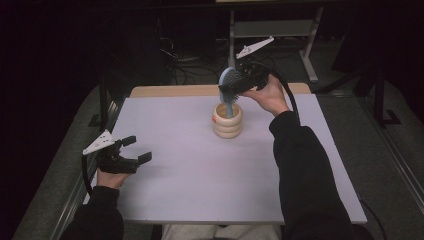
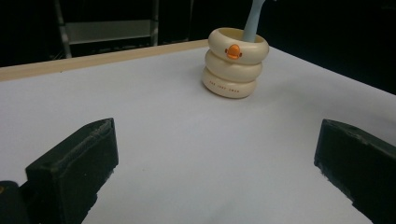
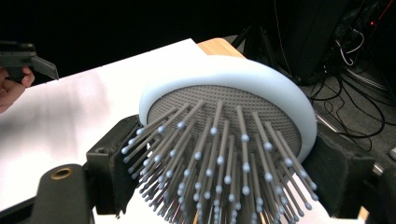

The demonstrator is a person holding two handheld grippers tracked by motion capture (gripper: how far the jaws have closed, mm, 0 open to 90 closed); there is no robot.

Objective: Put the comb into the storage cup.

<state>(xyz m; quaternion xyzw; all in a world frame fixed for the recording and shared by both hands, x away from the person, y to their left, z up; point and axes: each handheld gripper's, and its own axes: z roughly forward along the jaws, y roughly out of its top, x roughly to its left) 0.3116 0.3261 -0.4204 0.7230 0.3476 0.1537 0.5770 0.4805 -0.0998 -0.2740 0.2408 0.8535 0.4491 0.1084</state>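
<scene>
Your right tongs (image 1: 243,81) clench the pale blue, grey-bristled hairbrush (image 1: 230,80) by its head, handle pointing down into the cream ringed duck holder (image 1: 227,121) directly beneath, while your left tongs (image 1: 131,150) rest released, well apart.

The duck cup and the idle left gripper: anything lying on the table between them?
Nothing: bare table separates the left gripper from the duck cup in the left gripper view.
</scene>
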